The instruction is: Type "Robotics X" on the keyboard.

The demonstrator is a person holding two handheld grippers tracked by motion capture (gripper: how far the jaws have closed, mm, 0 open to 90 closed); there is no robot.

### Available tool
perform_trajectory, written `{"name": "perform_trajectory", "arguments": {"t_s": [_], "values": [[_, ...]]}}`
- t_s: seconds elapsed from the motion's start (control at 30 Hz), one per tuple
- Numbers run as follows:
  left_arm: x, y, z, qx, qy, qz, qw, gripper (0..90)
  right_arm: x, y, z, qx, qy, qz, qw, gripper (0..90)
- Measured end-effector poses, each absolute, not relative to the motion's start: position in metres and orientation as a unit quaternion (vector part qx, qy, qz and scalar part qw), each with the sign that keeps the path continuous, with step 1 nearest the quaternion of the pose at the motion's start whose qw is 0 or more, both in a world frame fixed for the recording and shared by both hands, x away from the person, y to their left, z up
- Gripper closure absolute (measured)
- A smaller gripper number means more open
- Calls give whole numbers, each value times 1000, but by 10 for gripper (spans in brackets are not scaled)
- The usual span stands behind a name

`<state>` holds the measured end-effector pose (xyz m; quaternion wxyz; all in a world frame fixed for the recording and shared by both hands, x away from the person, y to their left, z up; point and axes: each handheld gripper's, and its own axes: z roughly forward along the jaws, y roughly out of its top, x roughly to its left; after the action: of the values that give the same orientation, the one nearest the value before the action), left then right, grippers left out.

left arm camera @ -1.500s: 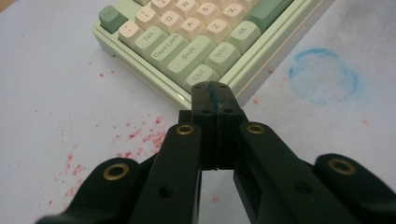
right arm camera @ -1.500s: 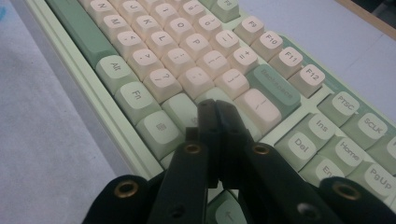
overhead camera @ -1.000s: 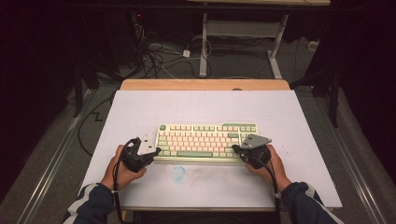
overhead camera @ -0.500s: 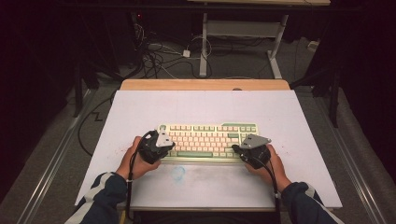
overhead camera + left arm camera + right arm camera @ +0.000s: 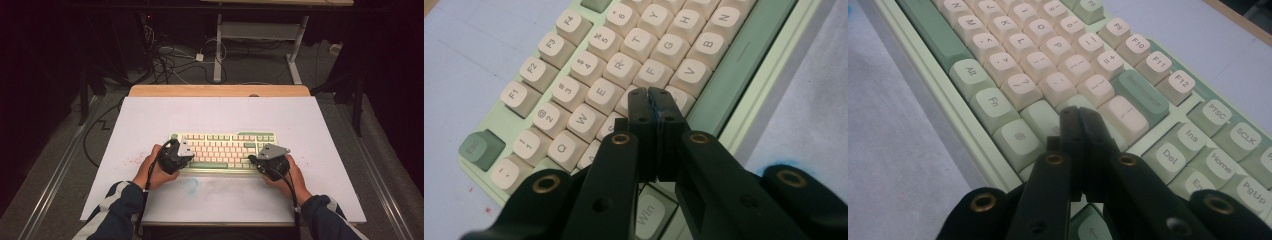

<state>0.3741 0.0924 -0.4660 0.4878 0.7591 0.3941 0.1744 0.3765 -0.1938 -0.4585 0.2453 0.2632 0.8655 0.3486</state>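
Both tongs pressed together on nothing, the left gripper (image 5: 647, 93) hovers over the keyboard (image 5: 222, 150) near its D key (image 5: 624, 102), the right gripper (image 5: 1079, 114) near its Enter key (image 5: 1073, 102), so I would tap straight down with closed tips, one key apiece.
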Motion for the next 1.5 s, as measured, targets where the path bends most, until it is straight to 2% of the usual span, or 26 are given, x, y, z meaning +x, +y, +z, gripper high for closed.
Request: {"name": "perform_trajectory", "arguments": {"t_s": [0.57,0.9,1.03,1.17,1.5], "values": [[373,91,-472,761,388,185,485,869,376,-193,-459,262,865,348,250,900],[370,95,-465,752,381,193,502,821,376,-193,-459,261,865,347,250,900],[369,95,-462,748,376,200,509,779,376,-193,-458,261,866,347,249,900],[370,96,-460,735,382,212,520,692,377,-193,-457,261,866,346,248,900],[374,100,-455,711,392,232,536,542,377,-196,-447,265,858,364,247,873]]}}
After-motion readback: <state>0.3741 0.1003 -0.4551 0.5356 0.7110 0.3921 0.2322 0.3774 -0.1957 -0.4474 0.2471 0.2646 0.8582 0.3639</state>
